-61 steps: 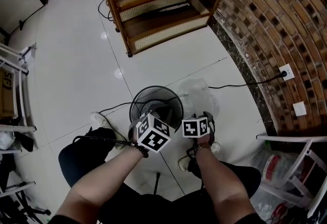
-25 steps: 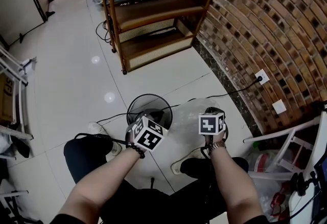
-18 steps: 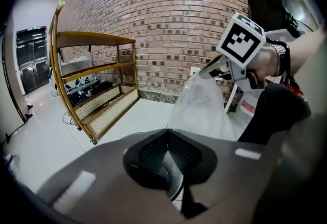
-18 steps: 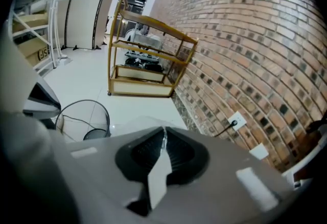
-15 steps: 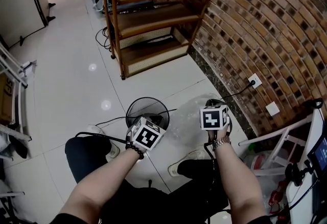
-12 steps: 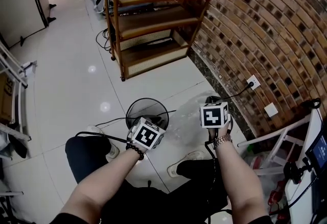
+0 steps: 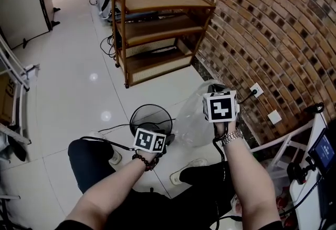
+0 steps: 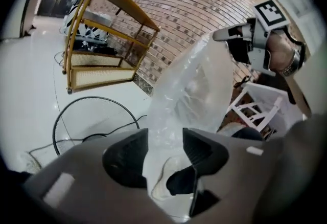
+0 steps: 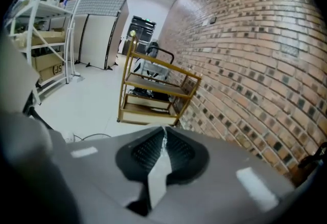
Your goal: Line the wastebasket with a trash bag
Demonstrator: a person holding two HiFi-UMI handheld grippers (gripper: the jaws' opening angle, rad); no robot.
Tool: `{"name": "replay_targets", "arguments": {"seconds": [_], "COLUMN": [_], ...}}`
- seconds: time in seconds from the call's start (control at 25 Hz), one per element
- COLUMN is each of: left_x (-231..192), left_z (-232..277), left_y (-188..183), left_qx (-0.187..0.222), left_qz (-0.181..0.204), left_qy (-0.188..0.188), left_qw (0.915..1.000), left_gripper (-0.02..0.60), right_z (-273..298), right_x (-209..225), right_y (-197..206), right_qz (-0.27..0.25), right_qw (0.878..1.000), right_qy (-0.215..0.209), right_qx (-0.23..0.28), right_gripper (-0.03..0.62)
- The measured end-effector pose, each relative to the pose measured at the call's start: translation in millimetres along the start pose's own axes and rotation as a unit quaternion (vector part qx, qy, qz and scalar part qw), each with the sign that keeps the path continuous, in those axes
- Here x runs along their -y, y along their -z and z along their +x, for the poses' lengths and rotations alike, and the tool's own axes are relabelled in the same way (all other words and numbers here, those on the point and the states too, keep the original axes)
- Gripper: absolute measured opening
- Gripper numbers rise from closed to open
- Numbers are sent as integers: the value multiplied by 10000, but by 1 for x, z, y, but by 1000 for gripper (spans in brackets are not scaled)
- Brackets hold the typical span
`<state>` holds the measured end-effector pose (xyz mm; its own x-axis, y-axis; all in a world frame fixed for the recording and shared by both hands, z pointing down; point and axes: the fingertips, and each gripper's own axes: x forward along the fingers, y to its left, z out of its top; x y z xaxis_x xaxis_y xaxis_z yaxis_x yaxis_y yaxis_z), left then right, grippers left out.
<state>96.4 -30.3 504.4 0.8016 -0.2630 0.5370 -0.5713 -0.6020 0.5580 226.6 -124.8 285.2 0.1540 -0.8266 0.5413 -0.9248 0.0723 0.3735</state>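
Wooden shelf (image 7: 157,29) beyond wastebasket (image 7: 150,116), cable (image 7: 113,129) alongside

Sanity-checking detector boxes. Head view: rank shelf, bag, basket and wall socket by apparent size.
1. shelf
2. bag and basket: these look about alike, and the bag hangs nearer the camera, so I won't rank them against each other
3. socket

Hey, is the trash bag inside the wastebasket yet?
Out. The trash bag hangs beside the wastebasket, pinched in the right gripper.
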Motion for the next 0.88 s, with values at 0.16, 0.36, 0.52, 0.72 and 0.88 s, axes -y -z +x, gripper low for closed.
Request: {"name": "replay_targets", "arguments": {"seconds": [0.16,0.36,0.52,0.72,0.88], "left_x": [-3,-16,-25,-35,-47], "left_z": [2,3,2,-15,-36], "left_y": [11,31,40,26,6], "left_qx": [134,181,373,952,1270], "left_qz": [-831,-1659,-2344,-2796,-2657], "left_qy": [223,250,320,416,283], "left_qw": [9962,9857,9709,9545,9552], "left_gripper": [225,241,241,236,124], "right_z": [-14,-23,-30,-36,-31], "right_x": [-14,-24,-30,-38,-46], "right_y": [-25,-40,-52,-60,-50], "right_qz": [-54,24,171,338,478], "right_qw": [9995,9986,9973,9959,9948], "right_qy": [-160,-351,-528,-662,-787], "right_qx": [260,386,479,524,424], "right_gripper": [2,2,2,2,3]}}
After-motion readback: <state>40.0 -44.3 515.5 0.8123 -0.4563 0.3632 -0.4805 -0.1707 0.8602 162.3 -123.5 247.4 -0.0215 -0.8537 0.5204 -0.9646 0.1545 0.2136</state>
